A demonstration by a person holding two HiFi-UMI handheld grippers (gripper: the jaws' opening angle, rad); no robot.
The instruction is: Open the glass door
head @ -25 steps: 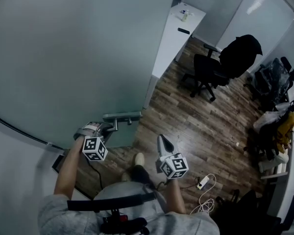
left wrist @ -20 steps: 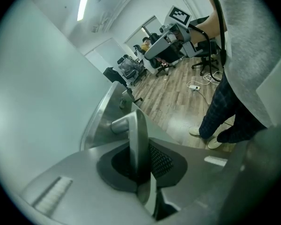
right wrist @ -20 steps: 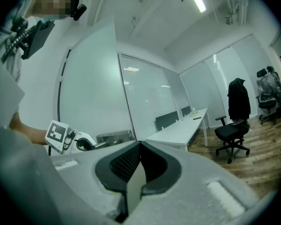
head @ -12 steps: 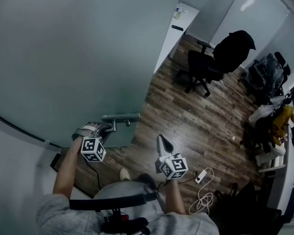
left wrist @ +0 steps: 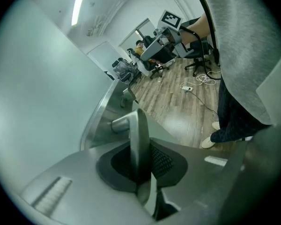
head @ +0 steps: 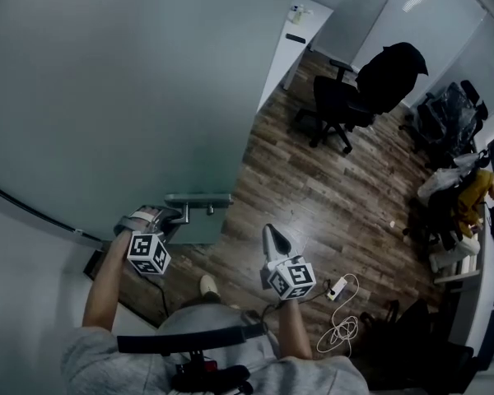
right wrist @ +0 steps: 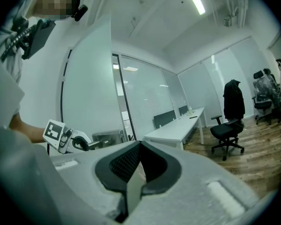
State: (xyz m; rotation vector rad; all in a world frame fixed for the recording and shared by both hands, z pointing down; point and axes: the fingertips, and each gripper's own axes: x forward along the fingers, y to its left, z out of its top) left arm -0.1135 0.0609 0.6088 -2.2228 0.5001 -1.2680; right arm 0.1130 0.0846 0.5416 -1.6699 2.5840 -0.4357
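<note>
Glass made the door (head: 107, 97) at the left look heavy, stiff and breakable, so its smooth metal handle (head: 199, 197) was the safe hold; the left gripper (left wrist: 143, 172) was clenched on it, the right gripper (right wrist: 136, 172) closed on nothing.

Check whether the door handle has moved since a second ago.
Yes. The door handle, clamped in the left gripper, has drawn away from the black office chair and nearer the white power strip on the floor, toward the person.
</note>
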